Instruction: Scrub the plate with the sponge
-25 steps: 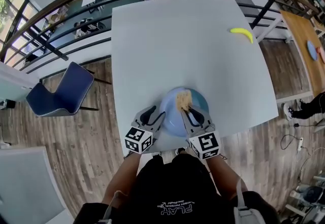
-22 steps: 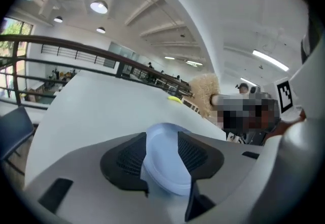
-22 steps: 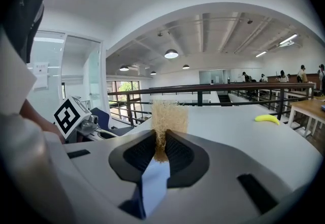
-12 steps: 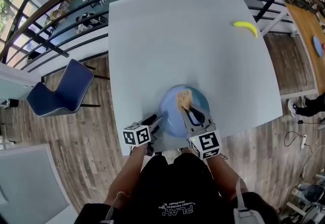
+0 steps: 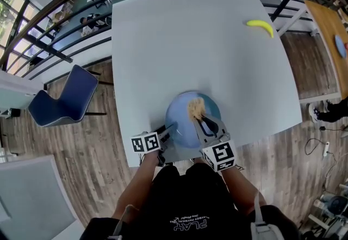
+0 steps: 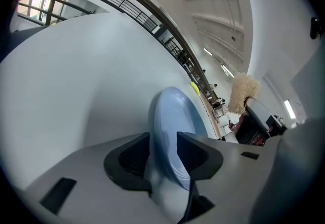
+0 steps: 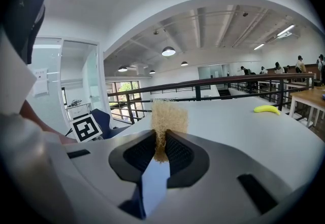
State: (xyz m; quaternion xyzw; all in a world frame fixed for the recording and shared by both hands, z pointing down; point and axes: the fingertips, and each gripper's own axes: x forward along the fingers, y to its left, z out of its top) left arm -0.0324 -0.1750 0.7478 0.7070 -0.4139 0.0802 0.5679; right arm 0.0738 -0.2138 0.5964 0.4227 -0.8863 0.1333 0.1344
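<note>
left gripper (image 6: 163,153): you have its jaws closed down on the near-left rim of the plate (image 6: 172,126). The rim runs edge-on through the narrow gap between them.
right gripper (image 7: 161,151): you hold it pinched tight on the sponge (image 7: 167,119). The tan tuft stands up out of the slit between the two jaws.
plate: pale blue and round, it lies on the table (image 5: 190,43) at the near edge, right in front of you. Your left tool is at its left edge and your right tool reaches in over its near-right part.
sponge: straw-coloured and fibrous, it sits over the plate's far middle in the head view. Whether it presses on the face or hangs just above it cannot be told.
table: light grey and square, with plate and grippers at your side of it.
banana (image 5: 260,27): yellow, near the far right corner, well apart from the plate.
chair (image 5: 64,100): blue, on the wooden floor (image 5: 98,146) to the left of the table.
railing (image 5: 81,21): dark bars curving past the table's far edge.
</note>
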